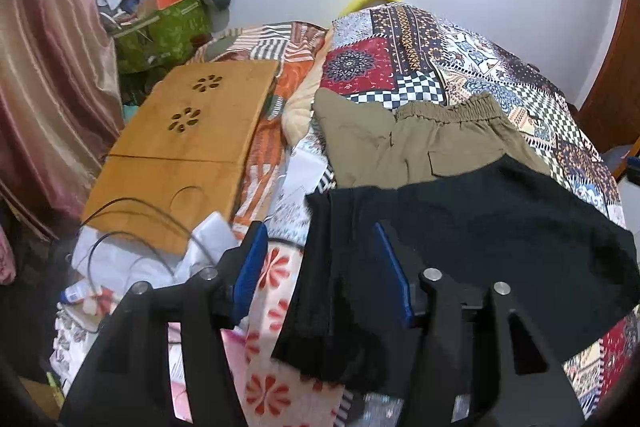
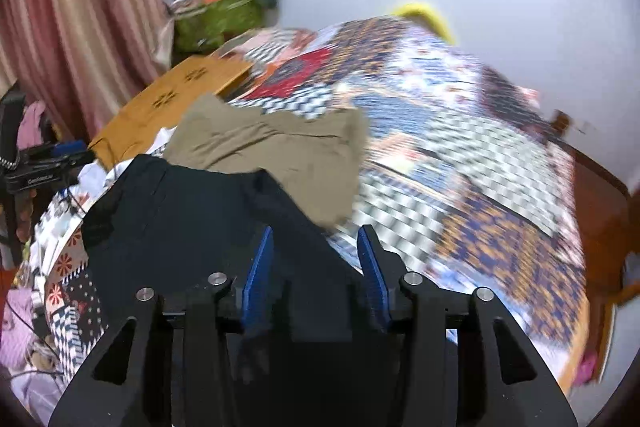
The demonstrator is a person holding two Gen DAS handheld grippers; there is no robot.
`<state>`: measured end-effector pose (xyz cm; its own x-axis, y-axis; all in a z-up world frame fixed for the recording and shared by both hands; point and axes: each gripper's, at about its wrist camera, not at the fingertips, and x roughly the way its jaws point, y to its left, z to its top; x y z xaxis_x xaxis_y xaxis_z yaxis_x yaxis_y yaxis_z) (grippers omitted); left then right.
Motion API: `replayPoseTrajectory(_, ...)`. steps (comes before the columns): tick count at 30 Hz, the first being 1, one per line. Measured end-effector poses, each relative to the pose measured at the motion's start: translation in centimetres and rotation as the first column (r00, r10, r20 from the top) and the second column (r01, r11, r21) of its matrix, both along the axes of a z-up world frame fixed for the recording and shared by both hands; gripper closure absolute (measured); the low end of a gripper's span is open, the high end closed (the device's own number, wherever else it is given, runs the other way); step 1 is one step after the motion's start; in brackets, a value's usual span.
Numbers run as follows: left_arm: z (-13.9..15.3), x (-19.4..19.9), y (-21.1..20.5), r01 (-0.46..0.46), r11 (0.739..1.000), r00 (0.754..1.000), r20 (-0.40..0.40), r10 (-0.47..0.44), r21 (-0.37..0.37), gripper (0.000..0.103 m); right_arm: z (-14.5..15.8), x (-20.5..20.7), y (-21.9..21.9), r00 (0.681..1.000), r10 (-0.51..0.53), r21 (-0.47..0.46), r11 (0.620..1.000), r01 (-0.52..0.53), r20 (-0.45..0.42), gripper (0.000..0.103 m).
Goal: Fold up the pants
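A pair of black pants (image 1: 480, 239) lies folded on the near part of the patchwork quilt (image 1: 400, 67). Beyond it, khaki pants (image 1: 420, 147) with an elastic waistband lie flat, partly under the black pair. My left gripper (image 1: 320, 239) hangs open over the left edge of the black pants, and cloth shows between its blue pads without being pressed. In the right wrist view, which is blurred, my right gripper (image 2: 316, 239) is open over the right edge of the black pants (image 2: 180, 219). The khaki pants (image 2: 280, 155) lie just beyond it.
A wooden lap tray (image 1: 180, 147) lies on the bed's left side, with cables (image 1: 140, 227) and white cloth in front of it. A pink curtain (image 1: 48, 67) and a green bag (image 1: 168, 31) of clutter stand at the left. A brown door (image 1: 616, 87) is at the right.
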<state>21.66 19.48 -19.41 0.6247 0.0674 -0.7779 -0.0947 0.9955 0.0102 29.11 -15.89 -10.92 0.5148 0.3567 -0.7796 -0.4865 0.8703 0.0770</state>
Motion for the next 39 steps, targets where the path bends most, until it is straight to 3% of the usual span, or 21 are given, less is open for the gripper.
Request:
replayPoseTrajectory(5,-0.7,-2.6,0.4,-0.037,0.999,0.999,-0.027,0.037,-0.024,0.042,1.7,-3.6,-6.5,0.985,-0.165,-0.014,0.986,0.166,0.046,0.058)
replayPoseTrajectory(10,-2.4,-4.3,1.3,-0.094,0.994,0.993,-0.077,0.090,-0.049,0.042,2.2,-7.3,-13.2,0.948,-0.311,-0.037,0.949,0.314,0.064,0.058)
replayPoseTrajectory(19,-6.1,-4.6,1.0,-0.131,0.987,0.978,-0.172,0.114,-0.093,0.042,-0.4,-12.4,-21.8,0.860,-0.510,-0.084,0.857,0.508,-0.007,0.058)
replayPoseTrajectory(26,-7.6,-3.4,-0.4,-0.091,0.995,0.976,-0.203,0.079,-0.049,0.043,-3.2,-15.7,-24.8,0.793,-0.601,-0.100,0.799,0.593,-0.098,0.058)
replayPoseTrajectory(30,-8.6,-3.0,-0.9,-0.089,0.996,0.975,-0.209,0.081,-0.029,0.059,-5.5,-17.4,-25.8,0.758,-0.629,-0.117,0.777,0.618,-0.175,0.058)
replayPoseTrajectory(35,-8.9,-3.1,-1.4,-0.081,0.997,0.979,-0.189,0.082,0.010,0.065,-8.0,-18.0,-26.4,0.721,-0.644,-0.089,0.758,0.646,-0.257,0.058)
replayPoseTrajectory(39,-8.7,-3.3,-1.3,-0.079,0.997,0.980,-0.182,0.082,0.022,0.073,-9.1,-17.8,-26.8,0.706,-0.655,-0.076,0.745,0.663,-0.270,0.058)
